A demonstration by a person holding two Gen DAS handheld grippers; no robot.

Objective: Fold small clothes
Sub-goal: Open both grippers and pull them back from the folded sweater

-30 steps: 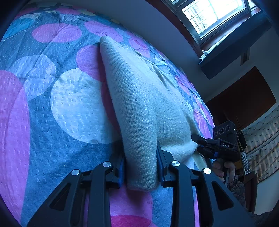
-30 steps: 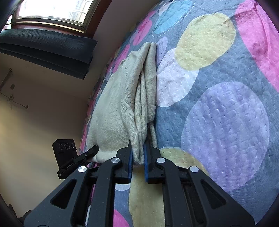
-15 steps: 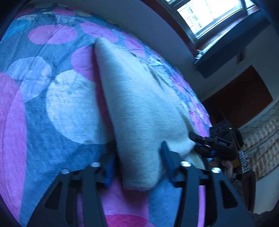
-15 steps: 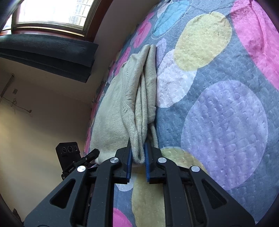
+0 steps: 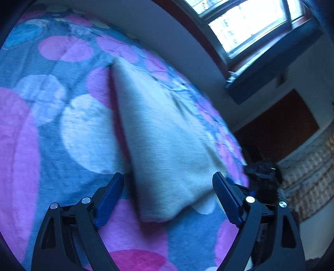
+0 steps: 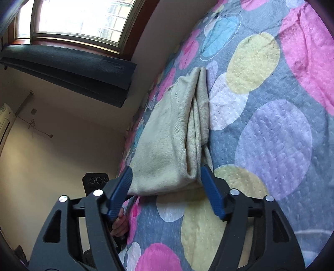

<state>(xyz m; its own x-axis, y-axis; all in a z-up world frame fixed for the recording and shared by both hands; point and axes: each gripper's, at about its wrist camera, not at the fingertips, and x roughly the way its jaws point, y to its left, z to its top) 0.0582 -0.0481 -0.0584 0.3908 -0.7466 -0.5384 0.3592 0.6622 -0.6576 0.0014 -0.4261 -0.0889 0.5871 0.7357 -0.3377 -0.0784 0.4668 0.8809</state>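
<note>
A cream knitted garment [image 5: 167, 146] lies folded lengthwise on a bedspread with big coloured dots [image 5: 62, 146]. My left gripper [image 5: 168, 183] has its jaws opening wide; the garment's near corner lies on the spread between the blue pads [image 5: 109, 198], which stand clear of it. In the right wrist view the same garment [image 6: 173, 146] shows its folded edges. My right gripper [image 6: 166, 179] is also opening, its pads [image 6: 210, 191] apart on either side of the near end and not pressing on it. The other gripper [image 5: 263, 173] shows dark at the right in the left wrist view.
The bedspread [image 6: 271, 135] runs far beyond the garment. A wall with a window [image 6: 83, 18] and a dark sill [image 6: 66, 68] borders the bed's far side. A hand [image 6: 120, 226] holds the other gripper off the bed's edge.
Both grippers have let go of the garment: the left jaws spread steadily, the right jaws sprang apart in the last half second. The garment's near end has dropped onto the spread.
</note>
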